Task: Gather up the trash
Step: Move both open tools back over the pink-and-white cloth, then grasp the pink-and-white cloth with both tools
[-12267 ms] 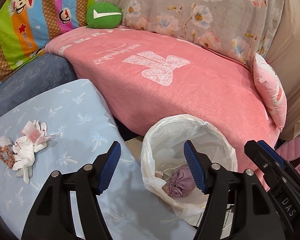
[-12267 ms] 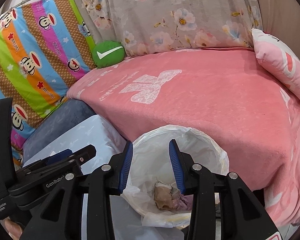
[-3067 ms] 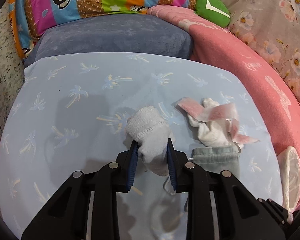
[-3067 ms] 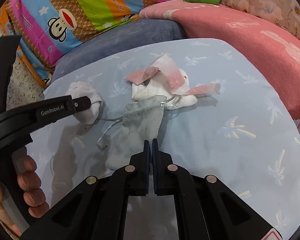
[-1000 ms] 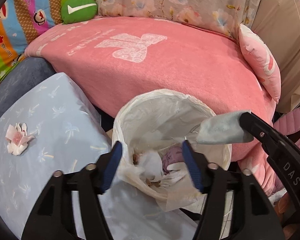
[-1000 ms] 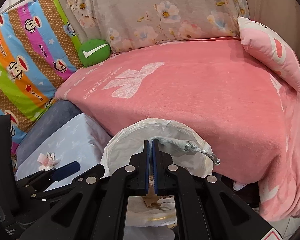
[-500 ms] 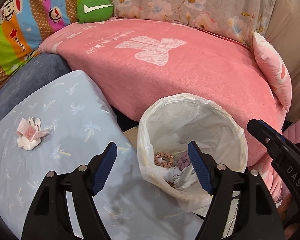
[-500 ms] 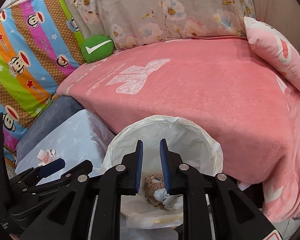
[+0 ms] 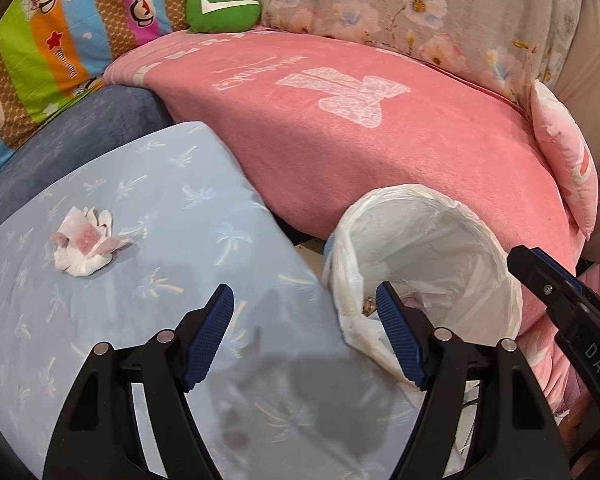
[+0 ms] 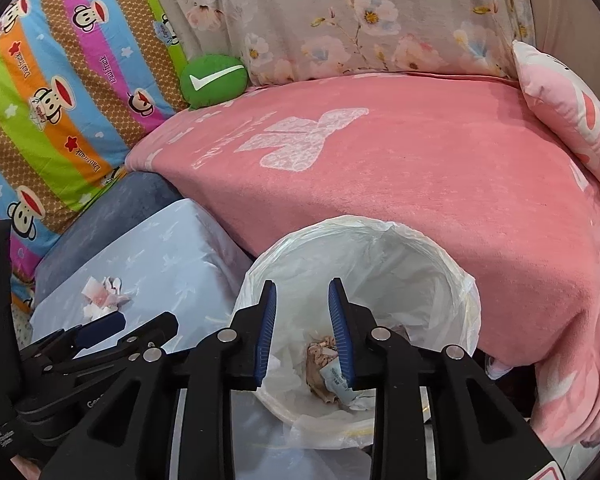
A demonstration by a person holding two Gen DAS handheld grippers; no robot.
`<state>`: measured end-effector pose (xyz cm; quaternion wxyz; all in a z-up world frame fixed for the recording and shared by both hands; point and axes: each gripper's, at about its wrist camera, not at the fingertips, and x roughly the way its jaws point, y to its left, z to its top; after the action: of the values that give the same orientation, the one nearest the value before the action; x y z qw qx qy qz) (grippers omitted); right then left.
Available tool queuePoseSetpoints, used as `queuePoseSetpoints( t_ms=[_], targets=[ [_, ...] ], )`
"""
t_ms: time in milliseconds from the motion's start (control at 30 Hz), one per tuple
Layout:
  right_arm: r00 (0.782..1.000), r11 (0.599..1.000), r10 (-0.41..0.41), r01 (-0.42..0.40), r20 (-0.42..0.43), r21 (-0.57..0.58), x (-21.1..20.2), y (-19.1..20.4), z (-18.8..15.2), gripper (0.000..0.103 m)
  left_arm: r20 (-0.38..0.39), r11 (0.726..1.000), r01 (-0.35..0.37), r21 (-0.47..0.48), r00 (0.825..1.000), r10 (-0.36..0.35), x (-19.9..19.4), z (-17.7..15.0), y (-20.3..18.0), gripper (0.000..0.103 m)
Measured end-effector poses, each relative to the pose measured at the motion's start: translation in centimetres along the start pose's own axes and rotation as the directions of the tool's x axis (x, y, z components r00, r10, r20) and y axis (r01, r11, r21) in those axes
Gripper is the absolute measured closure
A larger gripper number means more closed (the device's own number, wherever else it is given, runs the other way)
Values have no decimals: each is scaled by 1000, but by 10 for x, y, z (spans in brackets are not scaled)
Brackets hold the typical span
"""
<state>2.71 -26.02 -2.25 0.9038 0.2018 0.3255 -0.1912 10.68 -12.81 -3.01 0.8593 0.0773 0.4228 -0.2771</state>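
Note:
A crumpled white and pink tissue wad lies on the light blue cushion; it also shows in the right wrist view. A trash bin with a white liner stands between the cushion and the pink bed, with trash at its bottom. My left gripper is open and empty, over the cushion's right edge beside the bin. My right gripper is open and empty above the bin.
The pink blanket covers the bed behind the bin. A pink pillow lies at the right, a green cushion at the back, and a striped monkey-print cover at the left. A dark blue cushion lies behind the light blue one.
My left gripper has swung left, away from the bin and more over the blue cushion. My right gripper has opened wider over the bin after dropping the grey pouch.

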Motion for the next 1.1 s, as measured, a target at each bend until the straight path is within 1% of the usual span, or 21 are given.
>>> queuePoseSetpoints(
  t_ms=[133,200,267,300,433,667,867,933,1100],
  targets=[
    [1000,1000,12,-12,-9,-17,3,15,-3,74,-2,999,-17,-28,1000,17,-1,-3,17,31],
    [1000,999,20,-20,-15,-28,5,23,-4,74,0,999,-28,-40,1000,28,-2,-6,26,27],
    [999,999,27,-28,-21,-40,7,31,-5,74,5,998,-41,-50,999,42,-4,-8,36,26],
    [999,998,30,-31,-23,-47,8,36,-6,74,5,997,-49,-55,999,50,-5,-9,41,26],
    [998,996,45,-48,-31,-76,13,56,-10,67,4,994,-76,-74,997,76,-6,-14,61,25],
    [994,989,81,-89,-67,-115,26,95,-18,65,-5,986,-115,-120,993,115,-8,-21,103,25],
    [988,980,114,-128,-101,-151,43,136,-24,62,-20,971,-147,-187,989,146,-8,-27,149,24],
    [985,977,128,-145,-113,-155,50,150,-26,60,-27,965,-160,-205,987,158,-7,-28,163,24],
    [975,971,161,-184,-155,-153,73,178,-29,59,-45,949,-183,-257,983,177,-1,-29,200,24]
  ],
)
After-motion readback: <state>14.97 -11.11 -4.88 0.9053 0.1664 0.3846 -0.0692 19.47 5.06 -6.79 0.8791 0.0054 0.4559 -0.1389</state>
